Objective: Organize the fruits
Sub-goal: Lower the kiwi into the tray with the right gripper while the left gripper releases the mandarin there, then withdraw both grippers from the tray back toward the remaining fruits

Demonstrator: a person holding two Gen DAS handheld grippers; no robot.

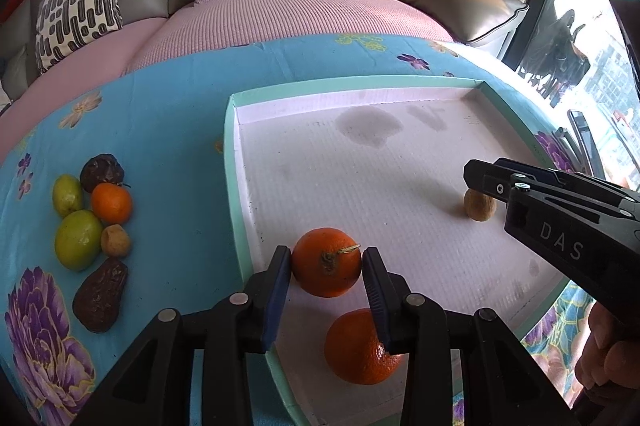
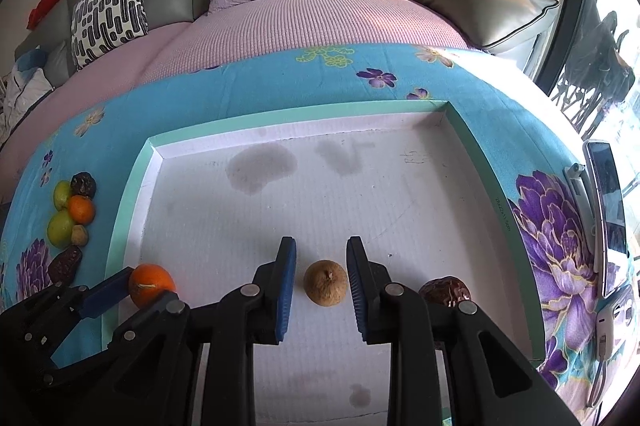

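The left tongs (image 1: 326, 264) grasp a round orange tangerine with a dry stem (image 1: 326, 262), both blue pads pressed against its sides, just inside the near left corner of the shallow white foam tray with a mint-green rim (image 1: 236, 194). Whether that fruit touches the tray floor cannot be told. A second orange tangerine (image 1: 360, 346) lies on the tray floor directly below and nearer than the held one, so the coming set-down seems to turn on placing one beside the other.

The right tongs (image 2: 322, 282) stand released, their pads either side of a small tan round fruit (image 2: 325, 282) with a gap on each side; the fruit sits dead ahead between them on the tray. A wrinkled dark brown date (image 2: 446, 292) lies just right of it in the tray.

On the blue flowered bench cloth (image 1: 168, 130), left of the tray and nearer the left hand, a cluster of unsorted fruits (image 1: 94, 222) waits.
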